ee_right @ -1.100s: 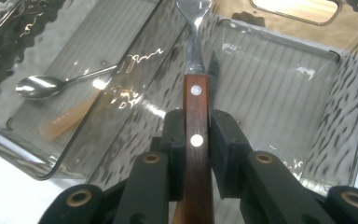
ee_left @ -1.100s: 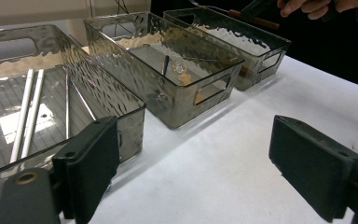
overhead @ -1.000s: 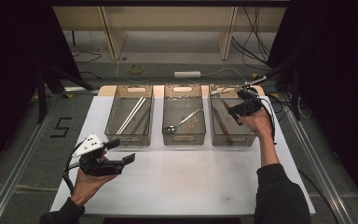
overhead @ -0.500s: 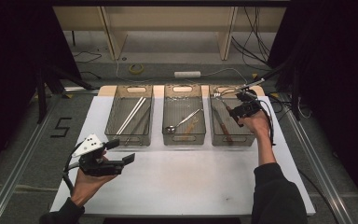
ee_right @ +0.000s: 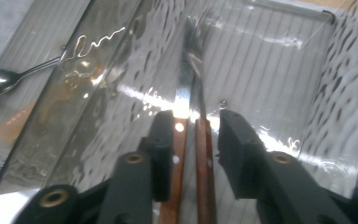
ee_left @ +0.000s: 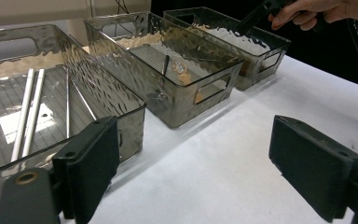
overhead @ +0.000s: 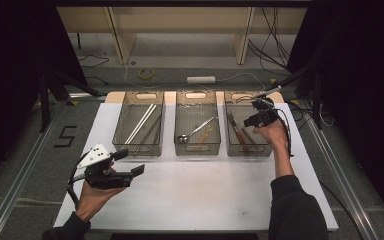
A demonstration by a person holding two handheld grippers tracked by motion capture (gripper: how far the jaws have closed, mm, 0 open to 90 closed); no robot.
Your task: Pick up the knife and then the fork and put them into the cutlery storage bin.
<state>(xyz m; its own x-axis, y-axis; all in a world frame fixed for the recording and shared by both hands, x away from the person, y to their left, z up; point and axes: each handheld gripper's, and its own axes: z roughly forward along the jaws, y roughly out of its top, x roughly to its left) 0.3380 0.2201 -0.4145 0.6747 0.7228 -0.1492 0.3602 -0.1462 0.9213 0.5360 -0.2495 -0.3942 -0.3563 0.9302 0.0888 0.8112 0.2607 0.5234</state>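
Right gripper [ee_right: 191,140] in right bin [overhead: 232,140], jaws just opening, spread astride wooden-handled knives [ee_right: 200,177]. Middle bin [overhead: 197,147]: spoon [overhead: 195,131]. Left gripper [ee_left: 191,172] spread wide, nothing between.

High view looks down from above; both gripper views sit close, sharing the right bin [overhead: 247,131].

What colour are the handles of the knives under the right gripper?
Reddish-brown wood with pale rivets on the knife handles, best in the right gripper view.

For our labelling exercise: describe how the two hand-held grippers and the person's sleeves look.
Both are black. The left hand-held gripper has a grey three-cornered plate, blocky rectangular jaws and a black cable. The right hand-held gripper trails a black cable. The sleeves are dark.
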